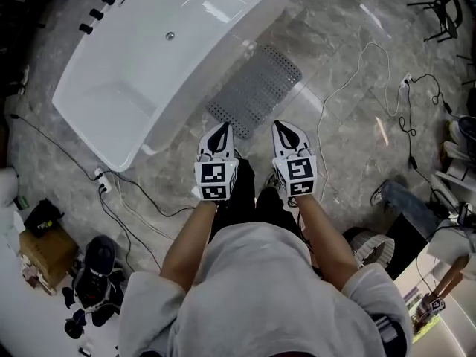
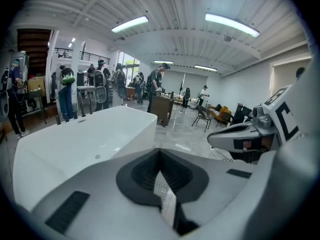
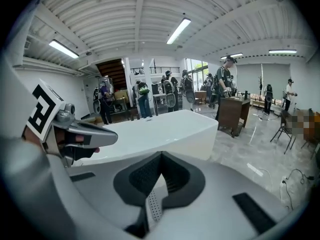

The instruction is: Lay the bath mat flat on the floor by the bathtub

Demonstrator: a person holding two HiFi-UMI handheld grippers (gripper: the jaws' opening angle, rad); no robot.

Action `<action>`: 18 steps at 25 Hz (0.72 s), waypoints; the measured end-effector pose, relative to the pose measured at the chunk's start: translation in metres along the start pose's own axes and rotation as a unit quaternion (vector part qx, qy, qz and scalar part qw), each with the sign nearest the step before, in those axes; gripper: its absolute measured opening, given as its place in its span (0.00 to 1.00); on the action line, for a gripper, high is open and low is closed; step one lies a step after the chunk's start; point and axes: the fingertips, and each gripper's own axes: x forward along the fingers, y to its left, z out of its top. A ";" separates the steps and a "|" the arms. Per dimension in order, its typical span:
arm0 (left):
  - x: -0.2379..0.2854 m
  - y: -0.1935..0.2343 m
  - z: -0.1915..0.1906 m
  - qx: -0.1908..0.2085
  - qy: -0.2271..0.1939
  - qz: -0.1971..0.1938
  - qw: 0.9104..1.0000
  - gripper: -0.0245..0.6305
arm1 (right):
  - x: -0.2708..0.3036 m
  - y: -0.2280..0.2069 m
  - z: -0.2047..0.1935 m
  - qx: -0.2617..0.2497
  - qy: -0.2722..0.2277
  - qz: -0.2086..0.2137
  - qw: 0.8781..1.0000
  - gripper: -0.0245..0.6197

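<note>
Overhead, the left gripper (image 1: pixel 222 130) and right gripper (image 1: pixel 285 129), fingers closed on the near edge of a grey perforated rubber bath mat (image 1: pixel 256 88), hold it sloping toward 12 o'clock, its far end on the marble floor (image 1: pixel 349 110) beside the white bathtub (image 1: pixel 149 65) at 11. Such thin pinches could slip, crumpling it.

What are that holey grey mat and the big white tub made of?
Bath mat: looks like greyish, partly see-through plastic or rubber, dotted with rows of holes. Bathtub: smooth glossy white, probably acrylic or ceramic; lights reflect in it.
</note>
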 end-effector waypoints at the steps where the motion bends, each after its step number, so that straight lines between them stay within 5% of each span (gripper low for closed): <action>1: -0.010 -0.005 0.001 -0.002 -0.005 0.005 1.000 0.05 | -0.008 0.004 0.004 -0.004 -0.007 0.005 1.000 0.05; 8: -0.064 -0.040 0.016 -0.016 -0.047 0.055 0.997 0.05 | -0.076 0.007 0.032 -0.020 -0.075 0.009 0.997 0.05; 18: -0.123 -0.117 0.048 0.004 -0.124 0.076 0.989 0.05 | -0.177 -0.005 0.054 -0.060 -0.145 0.004 0.988 0.05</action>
